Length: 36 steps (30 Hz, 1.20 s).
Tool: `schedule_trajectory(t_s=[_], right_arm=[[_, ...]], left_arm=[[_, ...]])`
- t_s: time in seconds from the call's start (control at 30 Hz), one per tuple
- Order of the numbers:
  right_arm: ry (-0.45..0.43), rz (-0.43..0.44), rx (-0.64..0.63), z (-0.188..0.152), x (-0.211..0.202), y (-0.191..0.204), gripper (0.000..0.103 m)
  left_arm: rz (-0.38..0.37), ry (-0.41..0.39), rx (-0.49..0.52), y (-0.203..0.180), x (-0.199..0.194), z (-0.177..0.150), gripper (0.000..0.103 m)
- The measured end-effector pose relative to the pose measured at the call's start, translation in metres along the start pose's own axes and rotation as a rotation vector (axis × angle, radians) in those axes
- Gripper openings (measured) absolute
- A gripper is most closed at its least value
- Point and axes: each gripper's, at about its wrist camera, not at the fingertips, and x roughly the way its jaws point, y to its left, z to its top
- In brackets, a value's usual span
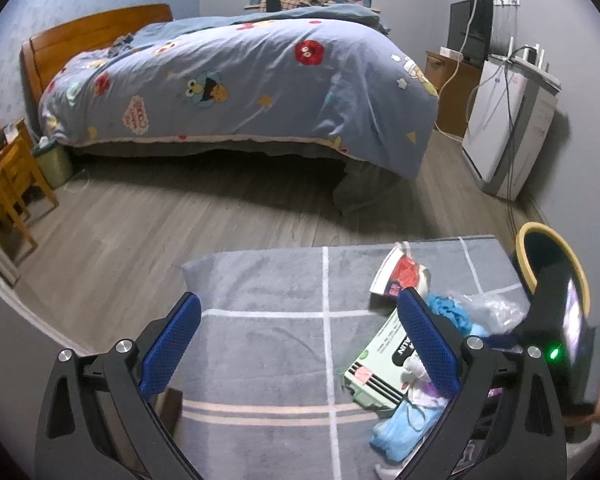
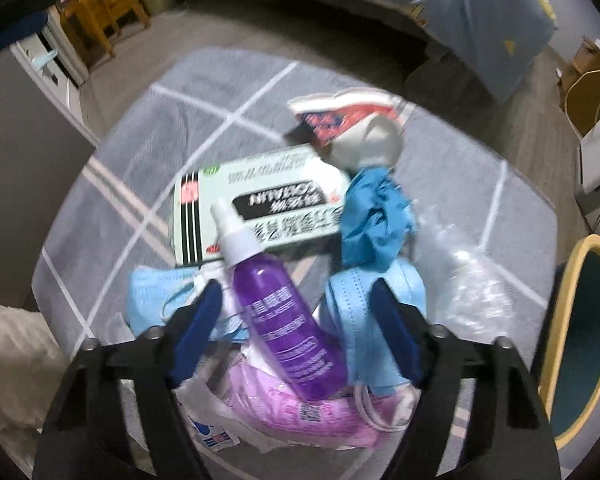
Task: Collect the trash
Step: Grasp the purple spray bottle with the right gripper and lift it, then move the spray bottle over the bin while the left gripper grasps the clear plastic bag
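The purple spray bottle (image 2: 284, 316) lies on the trash pile on the grey rug (image 2: 112, 208), right between the blue fingers of the right gripper (image 2: 298, 300), which stand apart on both sides of it and do not pinch it. The green box (image 2: 256, 204) lies just past the bottle's white top. The left gripper (image 1: 300, 344) is wide open and holds nothing, over bare rug beside the bottle's pile

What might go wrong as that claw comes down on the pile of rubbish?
The purple spray bottle lies slanted between the right gripper fingers; being round, it may slip or roll away. The blue face mask beside one finger could get pinched along with it.
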Motion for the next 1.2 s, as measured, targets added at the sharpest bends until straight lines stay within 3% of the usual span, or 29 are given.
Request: schedule_trajectory(t_s=[0.13,0.3,0.5,0.7,0.93,1.2], right_arm=[[0.014,-0.033,-0.049,-0.001,0.008,0.008,0.063],[0.017,-0.038,-0.103,-0.003,0.009,0.014,0.032],[0.002,-0.022,-0.119,-0.003,-0.001,0.016,0.032],[-0.085,-0.016,-0.090,0.004,-0.035,0.010,0.032],[-0.166,-0.022,0.023,0.011,-0.071,-0.028,0.032],[-0.244,-0.057,0.164,0.013,-0.110,-0.083,0.032]], left_arm=[[-0.018,0.000,-0.023,0.003,0.000,0.002,0.097],[-0.022,0.001,-0.023,0.000,0.000,0.002,0.097],[-0.023,0.002,-0.022,0.001,0.000,0.002,0.097],[-0.019,-0.002,-0.006,-0.004,0.000,0.003,0.097],[-0.034,0.019,-0.017,-0.014,0.008,0.003,0.097],[-0.035,0.088,0.103,-0.056,0.040,-0.020,0.097]])
